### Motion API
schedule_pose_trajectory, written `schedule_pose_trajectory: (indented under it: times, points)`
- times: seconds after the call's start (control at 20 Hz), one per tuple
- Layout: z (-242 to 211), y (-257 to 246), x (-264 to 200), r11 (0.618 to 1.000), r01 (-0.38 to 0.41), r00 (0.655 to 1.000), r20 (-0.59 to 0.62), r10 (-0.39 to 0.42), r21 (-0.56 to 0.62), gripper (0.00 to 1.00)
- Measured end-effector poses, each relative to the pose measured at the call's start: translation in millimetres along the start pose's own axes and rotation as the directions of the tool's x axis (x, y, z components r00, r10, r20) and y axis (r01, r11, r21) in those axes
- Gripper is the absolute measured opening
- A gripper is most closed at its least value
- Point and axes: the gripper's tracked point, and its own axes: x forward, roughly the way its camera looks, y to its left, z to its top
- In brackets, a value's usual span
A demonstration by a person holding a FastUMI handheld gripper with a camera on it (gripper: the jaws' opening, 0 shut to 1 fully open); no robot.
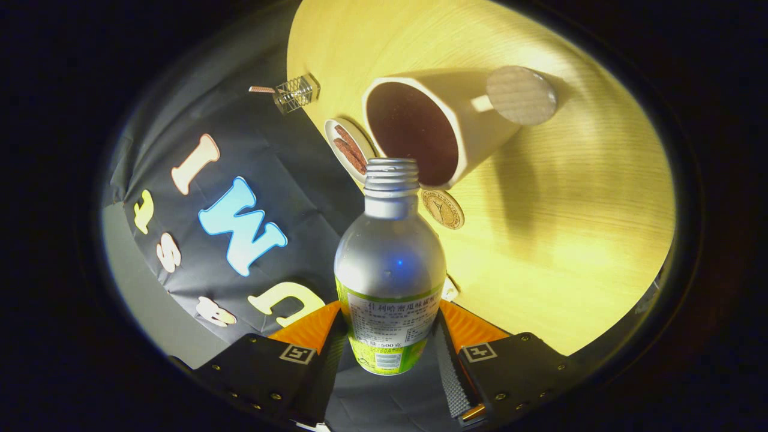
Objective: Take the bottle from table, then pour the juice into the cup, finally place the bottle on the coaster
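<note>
Tongs [389,342] clamping bottle [390,264], cup [432,129] beyond

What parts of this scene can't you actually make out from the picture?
- Bottle, gripper view: its base lies behind the gripper fingers clamping it; whether juice is flowing from the open neck cannot be told.
- Cup: its inside is dark, so any fill level is unreadable.
- Small dish beyond the cup: partly covered by the cup rim and bottle neck.
- Round coaster: its pattern is too small to make out.
</note>
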Motion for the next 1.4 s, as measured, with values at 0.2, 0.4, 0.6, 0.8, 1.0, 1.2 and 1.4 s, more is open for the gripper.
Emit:
schedule_pose_trajectory:
  times: [0.2,0.4,0.6,0.8,1.0,1.2,1.4]
  points:
    - [6,-9,2,0.995,0.014,0.999,0.037,-0.010,-0.103,0.74]
    - [12,-11,5,0.970,0.029,0.996,0.089,-0.007,-0.243,0.74]
    - [20,-21,10,0.911,0.075,0.990,0.137,-0.021,-0.406,0.74]
    - [29,-27,11,0.815,0.118,0.983,0.184,-0.014,-0.568,0.74]
    - [32,-29,11,0.691,0.170,0.975,0.224,-0.012,-0.702,0.74]
    - [24,-30,17,0.531,0.214,0.969,0.245,-0.013,-0.820,0.73]
    - [14,-25,26,0.334,0.232,0.968,0.250,0.011,-0.914,0.74]
